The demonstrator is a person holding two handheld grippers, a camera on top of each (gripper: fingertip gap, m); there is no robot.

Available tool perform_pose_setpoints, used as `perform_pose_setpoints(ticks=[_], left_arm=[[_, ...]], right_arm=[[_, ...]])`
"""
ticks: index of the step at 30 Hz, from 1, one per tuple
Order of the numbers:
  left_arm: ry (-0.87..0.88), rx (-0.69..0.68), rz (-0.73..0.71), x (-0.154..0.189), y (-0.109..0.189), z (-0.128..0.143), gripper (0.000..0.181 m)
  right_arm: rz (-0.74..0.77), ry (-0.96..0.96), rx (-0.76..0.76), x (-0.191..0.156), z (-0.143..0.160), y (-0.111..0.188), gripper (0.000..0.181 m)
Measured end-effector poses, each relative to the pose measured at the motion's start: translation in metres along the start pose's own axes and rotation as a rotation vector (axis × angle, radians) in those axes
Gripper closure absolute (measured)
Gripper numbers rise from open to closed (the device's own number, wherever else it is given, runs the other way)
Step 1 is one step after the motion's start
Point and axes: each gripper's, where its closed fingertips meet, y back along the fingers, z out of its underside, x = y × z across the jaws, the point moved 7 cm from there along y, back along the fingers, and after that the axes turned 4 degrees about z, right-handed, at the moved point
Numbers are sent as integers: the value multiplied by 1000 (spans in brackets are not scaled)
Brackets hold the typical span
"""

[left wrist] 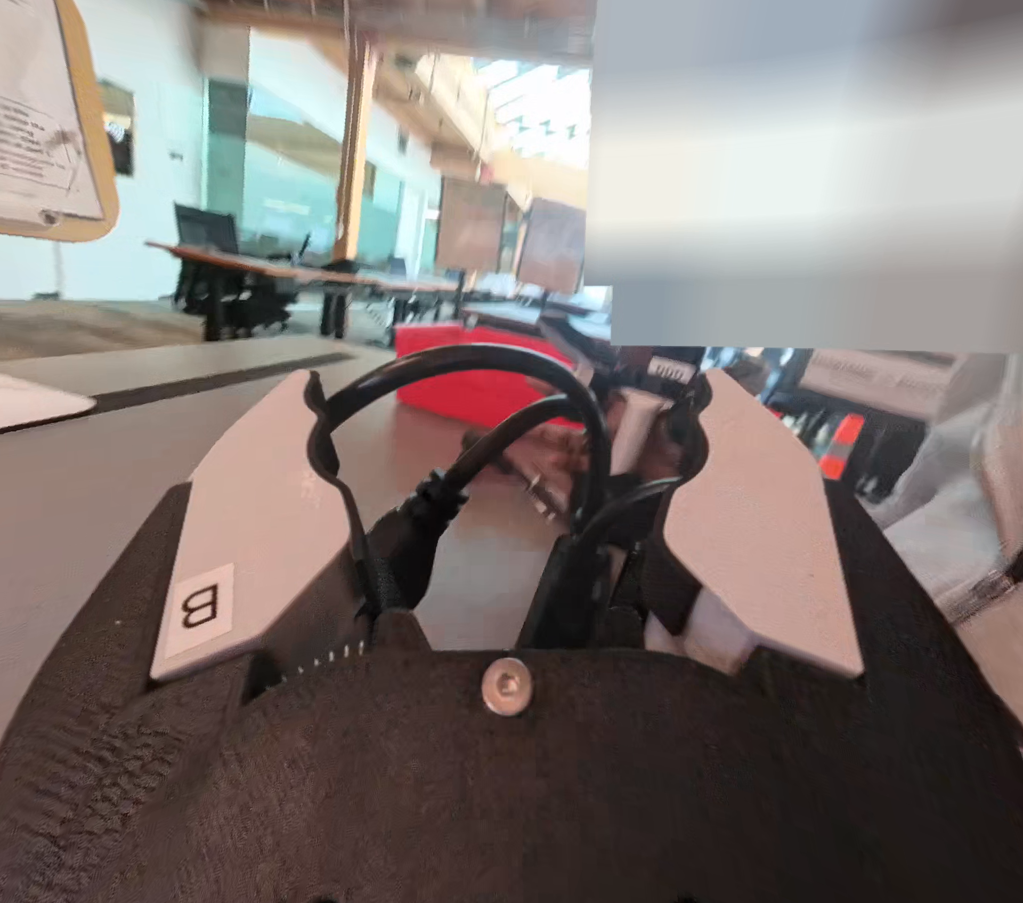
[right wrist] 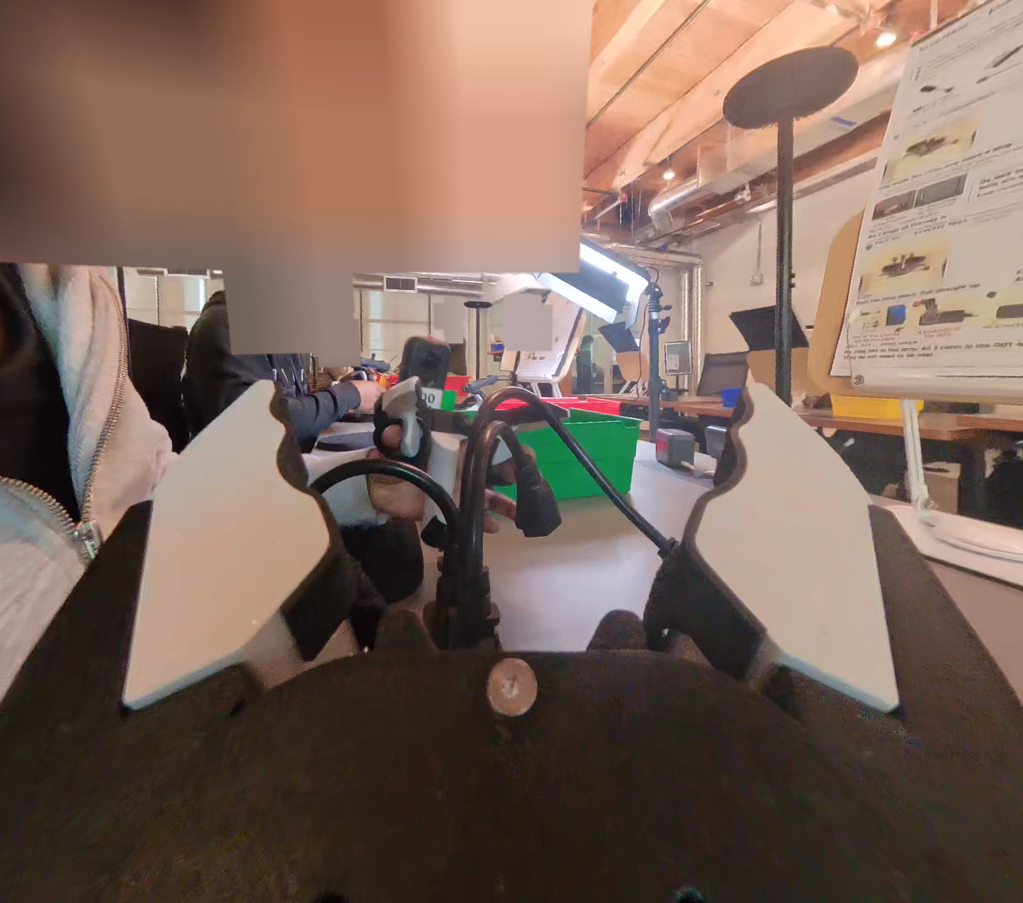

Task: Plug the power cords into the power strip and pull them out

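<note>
Left gripper (left wrist: 506, 411) and right gripper (right wrist: 509, 439): jaws apart, black rubber power cords (right wrist: 476, 489) arching between them above grey table (right wrist: 559, 572).

Power strip (right wrist: 462, 621) largely hidden

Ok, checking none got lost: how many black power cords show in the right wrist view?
3 black power cords: one arcs low at left, one loops mid-frame to a hanging plug, one slopes down toward the right. They overlap, so more may hide.
</note>
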Motion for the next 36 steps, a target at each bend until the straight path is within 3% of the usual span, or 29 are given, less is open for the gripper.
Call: perform_pose_setpoints(ticks=[3, 6, 10, 12, 14, 16, 18, 23, 27, 29, 34, 36], left_arm=[[-63, -46, 43, 10, 4, -5, 59], [-246, -141, -102, 2, 16, 4, 61], [-262, -234, -104, 0, 14, 12, 61], [-228, -209, -95, 3, 14, 8, 65], [-176, -220, -87, 2, 19, 5, 81], [-132, -346, -23, 3, 24, 11, 108], [-146, -415, 76, 10, 24, 16, 118], [-205, -583, 127, 17, 14, 31, 119], [-223, -849, 243, 26, 5, 57, 106], [-245, -929, 236, 26, 2, 65, 102], [-272, -805, 253, 29, -17, 65, 101], [-231, -837, 327, 34, -20, 68, 107]], right_arm=[[18, 125, -55, -3, 4, 2, 40], [12, 128, -81, -3, 8, -1, 41], [1, 165, -107, -4, 9, 0, 46], [-37, 207, -120, -8, 6, 4, 84], [-65, 217, -102, -10, 2, 8, 110], [-95, 207, -131, -10, 1, 11, 154], [-100, 186, -199, -10, 4, 11, 173], [-183, 34, -385, -14, 20, 2, 160], [-199, -6, -487, -13, 29, -4, 150], [-195, -11, -512, -12, 32, -5, 150], [-191, -22, -575, -11, 38, -9, 154], [-201, -21, -601, -12, 40, -10, 156]])
